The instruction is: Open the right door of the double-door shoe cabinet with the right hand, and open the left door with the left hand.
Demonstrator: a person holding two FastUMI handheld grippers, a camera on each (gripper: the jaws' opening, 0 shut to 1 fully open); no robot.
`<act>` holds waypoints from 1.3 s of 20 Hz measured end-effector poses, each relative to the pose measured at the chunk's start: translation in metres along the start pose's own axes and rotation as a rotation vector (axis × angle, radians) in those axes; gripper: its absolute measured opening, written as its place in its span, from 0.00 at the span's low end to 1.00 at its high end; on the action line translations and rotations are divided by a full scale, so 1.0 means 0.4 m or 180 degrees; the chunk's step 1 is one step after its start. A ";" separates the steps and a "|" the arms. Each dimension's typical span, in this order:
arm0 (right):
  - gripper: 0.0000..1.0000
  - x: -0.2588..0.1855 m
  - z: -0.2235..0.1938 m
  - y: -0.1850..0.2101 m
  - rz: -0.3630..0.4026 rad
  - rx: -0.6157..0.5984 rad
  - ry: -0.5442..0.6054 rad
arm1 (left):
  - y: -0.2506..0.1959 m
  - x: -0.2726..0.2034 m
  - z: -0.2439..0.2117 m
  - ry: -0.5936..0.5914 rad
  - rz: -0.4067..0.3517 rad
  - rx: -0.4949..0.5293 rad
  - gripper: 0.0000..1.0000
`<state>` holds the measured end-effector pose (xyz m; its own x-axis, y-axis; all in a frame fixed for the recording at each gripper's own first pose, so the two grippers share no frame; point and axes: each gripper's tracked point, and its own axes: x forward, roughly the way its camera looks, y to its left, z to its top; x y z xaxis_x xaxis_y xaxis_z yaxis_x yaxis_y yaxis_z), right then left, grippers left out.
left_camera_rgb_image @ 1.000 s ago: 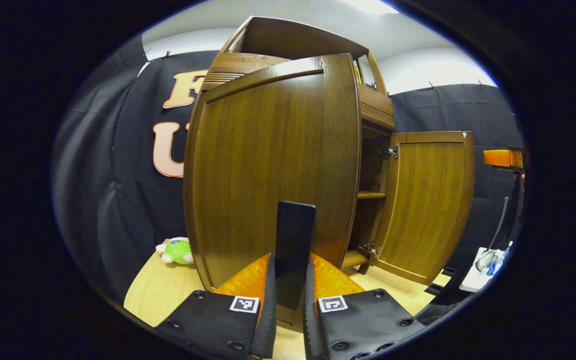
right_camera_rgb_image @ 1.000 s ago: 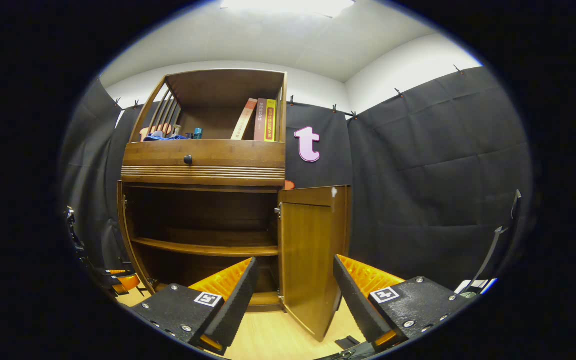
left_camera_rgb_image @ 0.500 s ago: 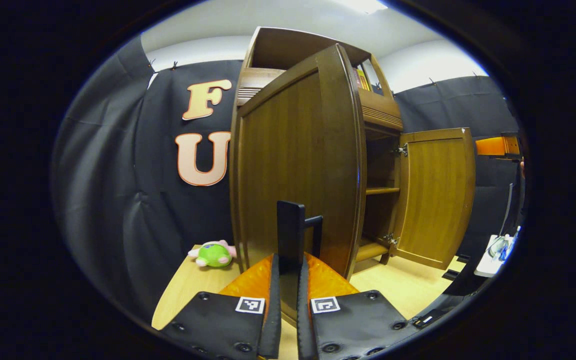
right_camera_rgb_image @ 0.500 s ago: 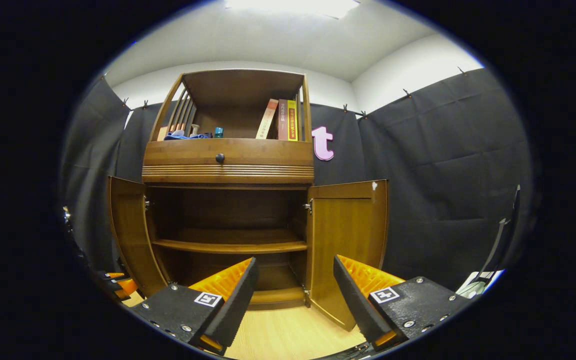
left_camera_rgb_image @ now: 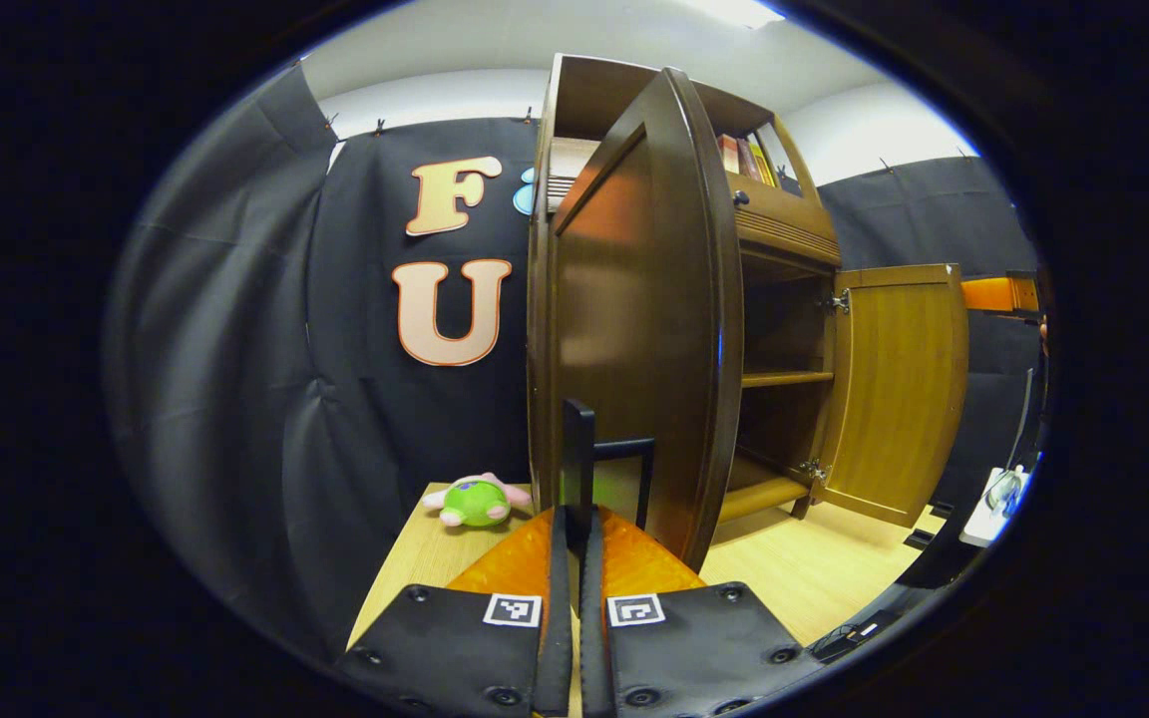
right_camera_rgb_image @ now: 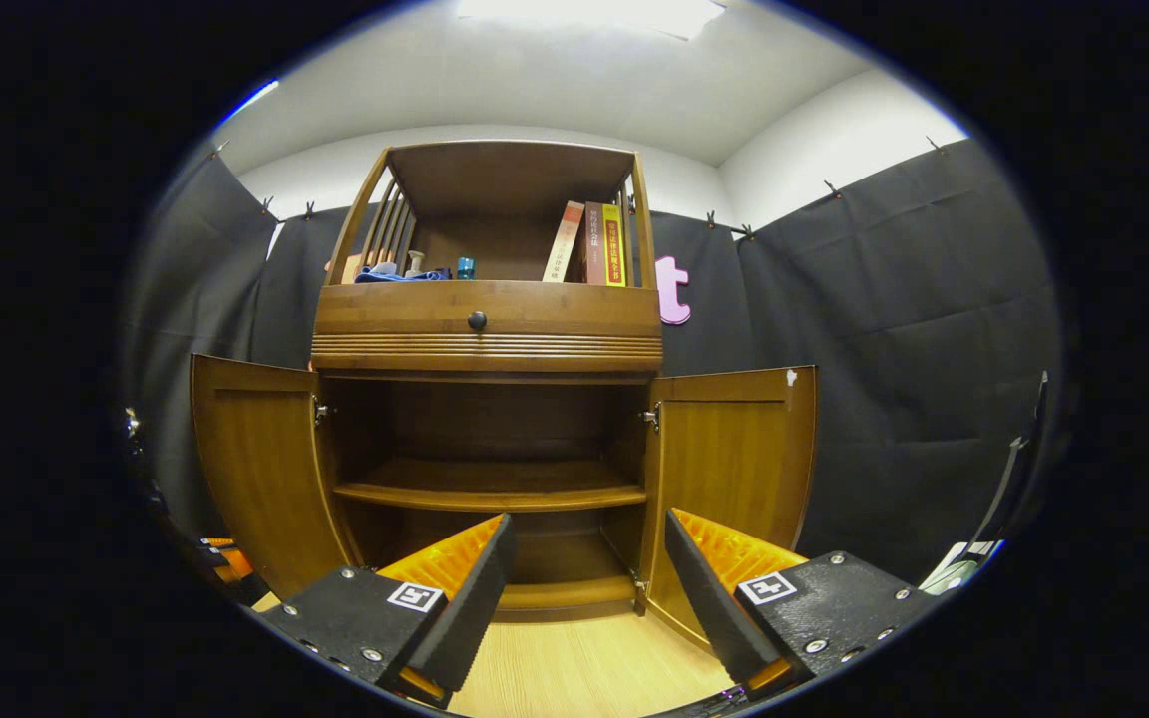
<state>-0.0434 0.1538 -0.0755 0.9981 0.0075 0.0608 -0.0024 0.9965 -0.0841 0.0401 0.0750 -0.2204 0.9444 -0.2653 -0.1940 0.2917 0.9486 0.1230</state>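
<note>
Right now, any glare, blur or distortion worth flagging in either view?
Left gripper view: fisheye bows the left door, with a sheen on its face. Right gripper view: ceiling light blown out, shoe cabinet sharp, its interior dim.

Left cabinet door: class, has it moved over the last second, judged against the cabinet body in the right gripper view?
Yes. The left door has swung outward from the cabinet body, away from the shelf.
</note>
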 end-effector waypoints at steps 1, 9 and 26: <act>0.92 0.006 -0.001 0.008 0.0018 0.0003 0.0009 | 0.011 -0.004 0.001 0.0009 -0.0001 -0.0007 0.11; 0.92 0.010 -0.013 0.074 0.0149 0.0008 0.0036 | 0.062 -0.004 0.000 0.0050 -0.0060 0.0018 0.10; 0.92 0.003 -0.009 0.105 0.0207 0.0032 0.0050 | 0.111 -0.036 -0.005 0.0080 -0.0071 -0.0028 0.10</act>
<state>-0.0423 0.1953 -0.0826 0.9967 0.0709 0.0400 -0.0677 0.9947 -0.0775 0.0391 0.1213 -0.2140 0.9336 -0.2821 -0.2210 0.3112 0.9440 0.1097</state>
